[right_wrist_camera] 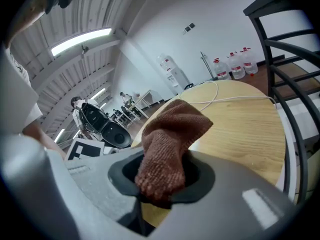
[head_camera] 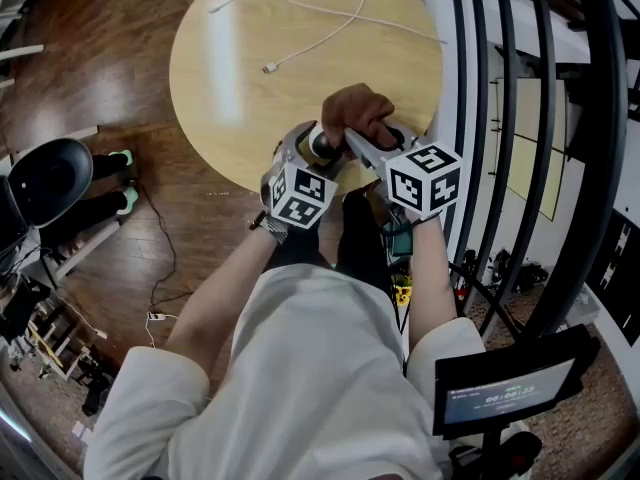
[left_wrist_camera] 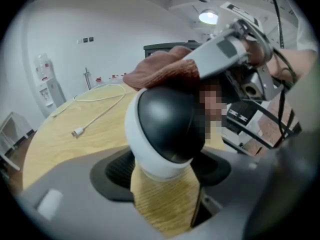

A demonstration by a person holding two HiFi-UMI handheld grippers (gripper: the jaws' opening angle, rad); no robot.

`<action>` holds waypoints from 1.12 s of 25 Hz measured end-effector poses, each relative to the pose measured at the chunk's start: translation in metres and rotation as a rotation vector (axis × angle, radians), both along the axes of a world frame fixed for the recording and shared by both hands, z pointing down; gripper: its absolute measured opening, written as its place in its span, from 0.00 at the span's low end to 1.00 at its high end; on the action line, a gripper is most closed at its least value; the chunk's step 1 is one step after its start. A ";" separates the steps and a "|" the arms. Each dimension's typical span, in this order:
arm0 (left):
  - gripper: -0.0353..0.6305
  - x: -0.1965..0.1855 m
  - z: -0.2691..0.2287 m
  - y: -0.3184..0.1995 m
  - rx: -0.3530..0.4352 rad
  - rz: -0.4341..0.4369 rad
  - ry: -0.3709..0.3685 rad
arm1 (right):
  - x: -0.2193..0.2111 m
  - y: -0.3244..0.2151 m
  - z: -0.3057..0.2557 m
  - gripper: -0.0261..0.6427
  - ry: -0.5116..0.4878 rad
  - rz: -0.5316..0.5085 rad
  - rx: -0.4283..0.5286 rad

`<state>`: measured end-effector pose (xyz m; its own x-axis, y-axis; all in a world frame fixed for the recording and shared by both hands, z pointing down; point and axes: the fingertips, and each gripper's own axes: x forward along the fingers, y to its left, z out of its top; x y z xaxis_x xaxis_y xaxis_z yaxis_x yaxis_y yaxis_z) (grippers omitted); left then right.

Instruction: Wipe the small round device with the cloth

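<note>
The round wooden surface (head_camera: 230,88) fills the upper middle of the head view. It is bare except for a white cable (head_camera: 310,38) near its far side. A dark railing (head_camera: 520,118) stands close along the right. Both forearms reach up the frame to the surface's near edge, with the tools angled downward and meeting there. The left tool (left_wrist_camera: 165,169) is spread wide and grasps the black-and-white device (left_wrist_camera: 167,129) by its white base. The right tool (right_wrist_camera: 162,176) is clenched on the brown cloth (right_wrist_camera: 167,144), which lies on top of the device.
</note>
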<state>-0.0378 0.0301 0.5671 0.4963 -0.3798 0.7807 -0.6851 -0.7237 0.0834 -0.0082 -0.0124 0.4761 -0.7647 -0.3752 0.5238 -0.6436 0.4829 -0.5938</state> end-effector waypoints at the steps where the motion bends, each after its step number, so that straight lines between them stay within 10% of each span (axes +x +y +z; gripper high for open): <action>1: 0.59 0.000 0.000 0.000 -0.001 0.000 0.001 | 0.002 -0.001 0.006 0.19 0.026 -0.003 -0.004; 19: 0.62 -0.007 -0.001 0.001 -0.017 0.083 0.019 | 0.003 -0.001 0.086 0.19 0.376 -0.104 -0.010; 28: 0.68 -0.004 0.006 -0.007 0.028 0.508 0.020 | 0.035 0.016 0.046 0.19 0.034 0.130 -0.046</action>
<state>-0.0413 0.0227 0.5732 0.6389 -0.1074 0.7618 -0.2448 -0.9671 0.0689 0.0267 0.0032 0.5218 -0.6930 -0.4448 0.5673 -0.7189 0.3674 -0.5901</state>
